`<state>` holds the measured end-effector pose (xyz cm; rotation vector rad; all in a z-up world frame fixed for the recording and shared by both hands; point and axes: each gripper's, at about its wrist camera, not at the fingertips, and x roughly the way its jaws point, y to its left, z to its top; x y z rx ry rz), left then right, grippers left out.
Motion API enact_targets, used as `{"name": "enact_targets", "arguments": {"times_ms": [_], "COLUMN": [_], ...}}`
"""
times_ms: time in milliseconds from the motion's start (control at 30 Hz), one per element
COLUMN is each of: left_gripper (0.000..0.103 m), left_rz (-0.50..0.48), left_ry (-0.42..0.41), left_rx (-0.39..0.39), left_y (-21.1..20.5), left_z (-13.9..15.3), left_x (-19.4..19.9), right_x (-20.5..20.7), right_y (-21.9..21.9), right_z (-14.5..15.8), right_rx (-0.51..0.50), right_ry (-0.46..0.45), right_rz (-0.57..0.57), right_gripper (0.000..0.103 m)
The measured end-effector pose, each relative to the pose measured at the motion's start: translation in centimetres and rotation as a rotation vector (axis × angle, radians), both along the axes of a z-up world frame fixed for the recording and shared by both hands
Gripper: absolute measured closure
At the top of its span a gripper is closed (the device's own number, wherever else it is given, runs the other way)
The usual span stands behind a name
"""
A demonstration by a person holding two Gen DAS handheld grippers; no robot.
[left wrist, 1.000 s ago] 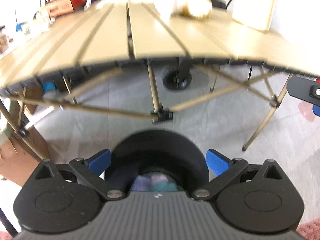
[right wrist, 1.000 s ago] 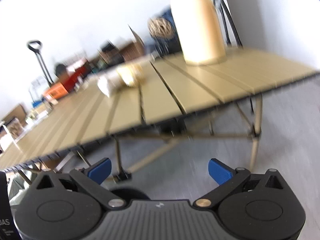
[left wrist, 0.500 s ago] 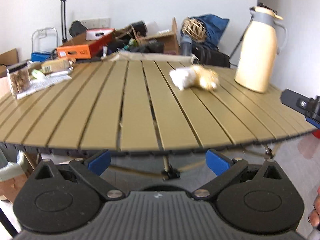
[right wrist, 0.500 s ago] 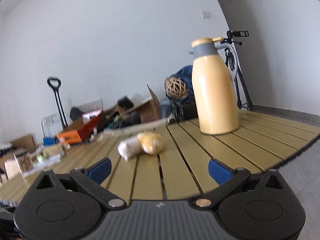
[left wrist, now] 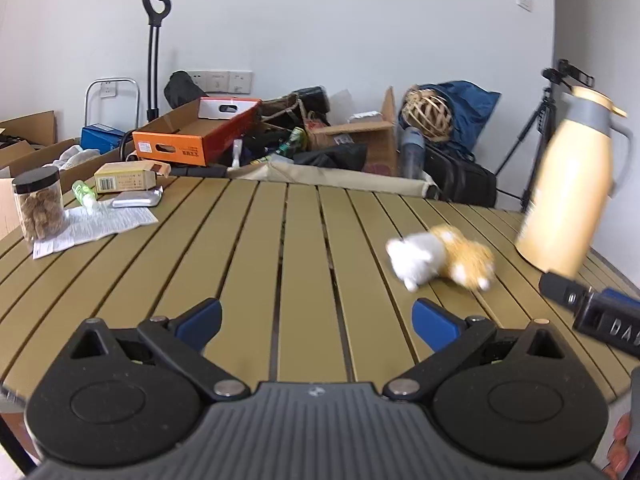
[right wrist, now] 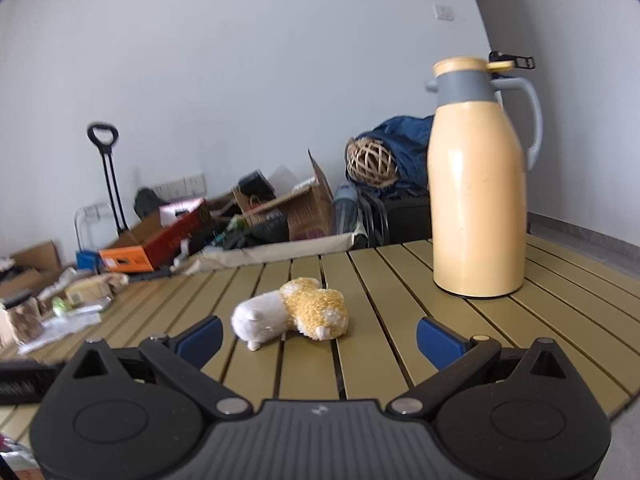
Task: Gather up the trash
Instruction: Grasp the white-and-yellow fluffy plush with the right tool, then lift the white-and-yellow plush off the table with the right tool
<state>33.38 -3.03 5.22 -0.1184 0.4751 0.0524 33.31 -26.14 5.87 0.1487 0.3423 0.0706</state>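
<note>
Loose litter lies at the far left of the slatted tan table point(left wrist: 256, 264): a printed paper sheet point(left wrist: 96, 224), a silver pouch point(left wrist: 136, 199), a small green bottle point(left wrist: 84, 192) and a small carton point(left wrist: 128, 176). My left gripper point(left wrist: 316, 320) hangs open over the table's near edge, holding nothing and well short of the litter. My right gripper point(right wrist: 318, 338) is also open, with a white and yellow plush toy point(right wrist: 292, 310) lying on the table just beyond its fingers. The litter shows blurred at the left in the right wrist view point(right wrist: 68, 312).
A tall cream thermos jug point(right wrist: 480, 184) stands at the table's right. A black-lidded jar point(left wrist: 38, 204) stands by the left edge. Boxes, an orange carton point(left wrist: 192, 136), bags and a hand trolley point(left wrist: 154, 52) crowd the floor behind. The right gripper's body point(left wrist: 592, 312) pokes in at right.
Both grippers have risen from below the table's edge to above its top. The views now look across the tabletop, and the plush toy sits closer to the right gripper.
</note>
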Motion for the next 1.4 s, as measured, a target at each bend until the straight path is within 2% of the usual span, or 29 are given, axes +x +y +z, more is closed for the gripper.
{"name": "enact_targets", "arguments": {"times_ms": [133, 267, 433, 500, 567, 600, 700, 800, 933, 1133, 1267, 1400], "left_gripper": [0.0, 0.0, 0.0, 0.0, 0.0, 0.0, 0.0, 0.0, 0.0, 0.0, 0.0, 0.0], "left_rz": [0.024, 0.024, 0.041, 0.046, 0.048, 0.049, 0.053, 0.054, 0.047, 0.036, 0.029, 0.02], "left_ry": [0.008, 0.025, 0.077, 0.089, 0.101, 0.107, 0.111, 0.111, 0.109, 0.104, 0.101, 0.1], "left_rx": [-0.011, -0.01, -0.03, -0.029, -0.026, -0.025, -0.026, -0.032, -0.034, -0.048, -0.056, -0.063], "left_y": [0.9, 1.6, 2.5, 2.8, 2.9, 3.0, 3.3, 3.4, 3.4, 3.6, 3.8, 3.9], "left_z": [0.3, -0.2, -1.4, -1.8, -2.2, -2.4, -2.6, -2.6, -2.4, -2.0, -1.7, -1.5], "left_x": [3.0, 5.1, 7.0, 7.3, 7.5, 7.6, 7.7, 7.6, 7.4, 6.8, 6.5, 6.1], "right_x": [4.3, 10.1, 15.8, 17.2, 18.2, 18.5, 18.7, 18.2, 16.9, 15.0, 13.7, 12.0], "right_y": [0.6, 1.8, 3.6, 3.8, 3.6, 3.4, 3.4, 3.7, 2.6, -0.4, -1.1, -0.8], "right_z": [-0.6, -1.1, -1.9, -2.3, -2.6, -2.7, -3.1, -3.5, -2.8, 0.6, 1.6, 1.4], "right_rx": [-0.022, -0.119, -0.269, -0.27, -0.224, -0.195, -0.162, -0.179, -0.098, 0.025, 0.027, 0.022], "right_ry": [0.042, 0.154, 0.253, 0.275, 0.293, 0.291, 0.303, 0.292, 0.239, 0.138, 0.121, 0.126], "right_rz": [0.021, 0.051, 0.081, 0.075, 0.088, 0.102, 0.127, 0.129, 0.116, 0.047, 0.043, 0.064], "right_gripper": [0.0, 0.0, 0.001, 0.003, 0.009, 0.016, 0.048, 0.052, 0.055, 0.056, 0.056, 0.056]}}
